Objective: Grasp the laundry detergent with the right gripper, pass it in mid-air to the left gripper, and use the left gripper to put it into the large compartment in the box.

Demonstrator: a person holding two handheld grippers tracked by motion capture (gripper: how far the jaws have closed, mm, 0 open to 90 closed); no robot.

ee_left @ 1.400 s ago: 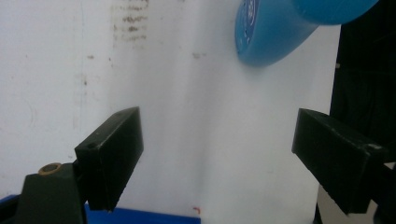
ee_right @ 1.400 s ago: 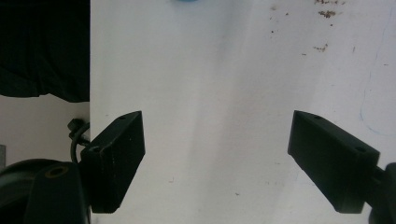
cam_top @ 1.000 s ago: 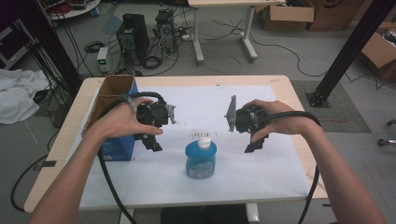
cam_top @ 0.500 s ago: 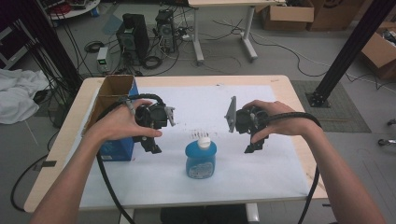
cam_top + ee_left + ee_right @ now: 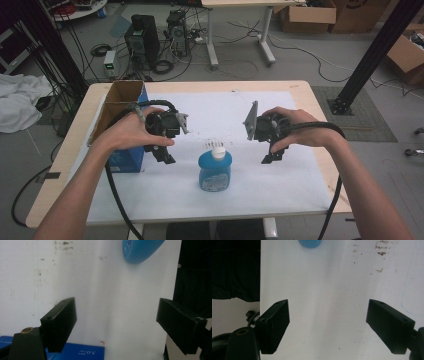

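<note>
The bottle (image 5: 214,170) stands alone mid-counter (image 5: 300,190), with bare room on both sides, near and far. A box (image 5: 122,125) blocks the left edge, close beside the left claw (image 5: 162,152).

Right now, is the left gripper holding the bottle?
No: the left gripper is open over bare white sheet, the blue bottle lying apart from it.

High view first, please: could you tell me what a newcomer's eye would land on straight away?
The blue bottle with a white cap lies flat on the white sheet, midway between the two hands. The left tool and right tool hover on either side of it, jaws wide open, holding nothing. At the table's left edge, an open cardboard box with blue sides stands beside the left hand.
</note>
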